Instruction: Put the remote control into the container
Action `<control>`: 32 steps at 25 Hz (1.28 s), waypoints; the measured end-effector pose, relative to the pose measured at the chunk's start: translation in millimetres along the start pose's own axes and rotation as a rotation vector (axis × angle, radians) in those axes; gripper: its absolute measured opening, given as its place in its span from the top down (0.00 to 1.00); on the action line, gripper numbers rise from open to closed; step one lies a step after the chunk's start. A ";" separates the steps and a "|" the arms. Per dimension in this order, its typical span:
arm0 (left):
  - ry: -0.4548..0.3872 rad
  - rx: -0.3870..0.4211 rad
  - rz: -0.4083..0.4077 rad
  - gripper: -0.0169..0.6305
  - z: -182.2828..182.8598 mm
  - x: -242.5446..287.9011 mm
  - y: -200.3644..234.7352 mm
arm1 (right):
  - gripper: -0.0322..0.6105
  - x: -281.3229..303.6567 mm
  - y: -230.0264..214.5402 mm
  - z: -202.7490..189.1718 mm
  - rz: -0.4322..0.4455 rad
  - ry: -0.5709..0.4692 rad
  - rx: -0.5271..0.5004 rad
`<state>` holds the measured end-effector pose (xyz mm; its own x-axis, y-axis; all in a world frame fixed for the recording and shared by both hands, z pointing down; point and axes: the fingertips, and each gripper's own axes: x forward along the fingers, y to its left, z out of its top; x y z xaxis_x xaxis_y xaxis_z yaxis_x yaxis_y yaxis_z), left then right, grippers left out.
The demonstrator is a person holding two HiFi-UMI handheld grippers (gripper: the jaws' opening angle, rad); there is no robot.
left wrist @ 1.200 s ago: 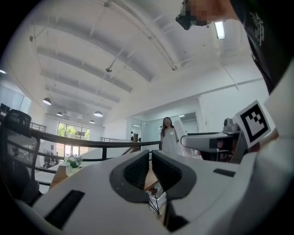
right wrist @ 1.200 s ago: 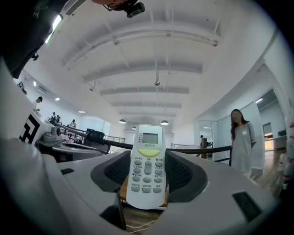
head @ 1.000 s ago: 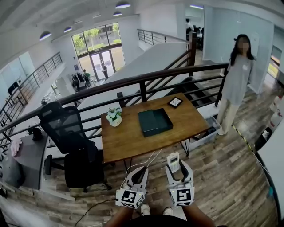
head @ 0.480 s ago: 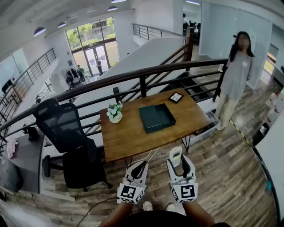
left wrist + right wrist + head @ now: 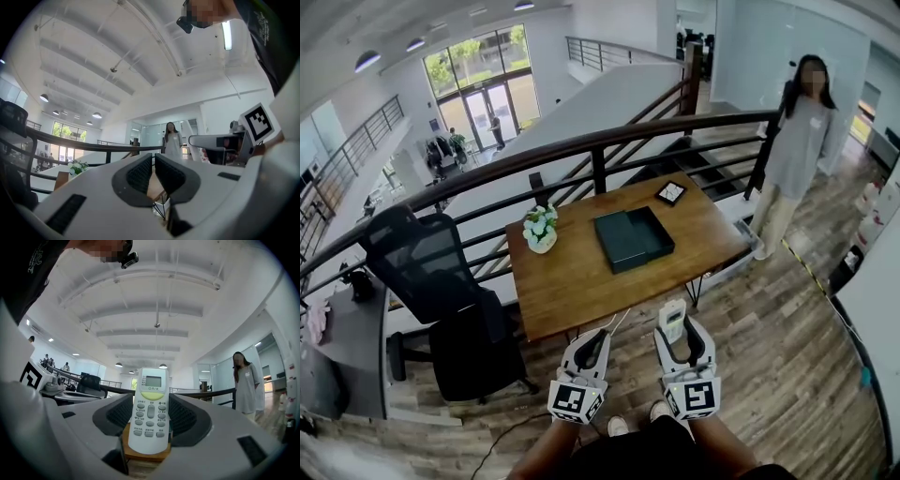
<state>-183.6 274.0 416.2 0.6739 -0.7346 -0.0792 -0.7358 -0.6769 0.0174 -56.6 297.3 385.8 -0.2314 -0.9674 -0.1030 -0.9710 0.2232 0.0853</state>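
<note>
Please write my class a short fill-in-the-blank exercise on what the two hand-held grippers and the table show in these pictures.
1. The right hand-held gripper is shut on the ____.
2. The dark container rests on the wooden ____.
3. The left hand-held gripper is shut and holds ____.
4. In the head view, the pot of flowers stands on the container's ____ side.

Missing words: remote control; table; nothing; left.
</note>
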 end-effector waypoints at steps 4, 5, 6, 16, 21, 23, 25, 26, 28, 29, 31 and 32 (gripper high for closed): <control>0.008 -0.007 -0.005 0.94 -5.9 12.8 10.0 | 0.57 14.2 -4.2 -8.5 -0.005 0.021 0.003; 0.011 -0.009 -0.006 0.94 -7.9 16.8 11.7 | 0.57 17.8 -6.2 -10.8 -0.006 0.023 0.005; 0.014 -0.010 -0.009 0.94 -9.9 21.7 12.8 | 0.57 21.5 -9.0 -13.2 -0.006 0.025 0.007; 0.038 0.043 -0.009 0.94 -19.1 87.4 24.4 | 0.57 73.3 -57.3 -30.7 0.009 0.027 0.051; 0.047 0.050 0.016 0.94 -21.3 125.7 29.7 | 0.57 104.8 -87.7 -38.1 0.029 0.033 0.060; 0.052 0.051 0.028 0.94 -22.3 141.8 32.0 | 0.57 116.7 -99.0 -40.4 0.045 0.032 0.063; 0.057 0.049 0.041 0.94 -23.2 155.9 34.4 | 0.57 126.5 -108.8 -43.8 0.061 0.033 0.068; 0.059 0.050 0.046 0.94 -23.9 162.6 34.9 | 0.57 130.5 -113.9 -45.8 0.066 0.035 0.073; 0.066 0.051 0.055 0.94 -25.2 176.1 34.8 | 0.57 138.1 -124.7 -49.6 0.078 0.038 0.078; 0.070 0.052 0.059 0.94 -26.0 182.8 34.6 | 0.57 142.3 -130.1 -51.3 0.084 0.039 0.079; 0.079 0.057 0.067 0.94 -28.1 195.6 34.7 | 0.57 151.1 -140.3 -54.5 0.096 0.041 0.083; 0.082 0.060 0.071 0.94 -28.9 201.8 34.9 | 0.57 155.5 -145.0 -56.1 0.102 0.041 0.085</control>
<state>-71.4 100.8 429.7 0.6212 -0.7837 0.0022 -0.7830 -0.6207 -0.0396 51.5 107.8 413.1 -0.3278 -0.9430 -0.0569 -0.9447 0.3279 0.0085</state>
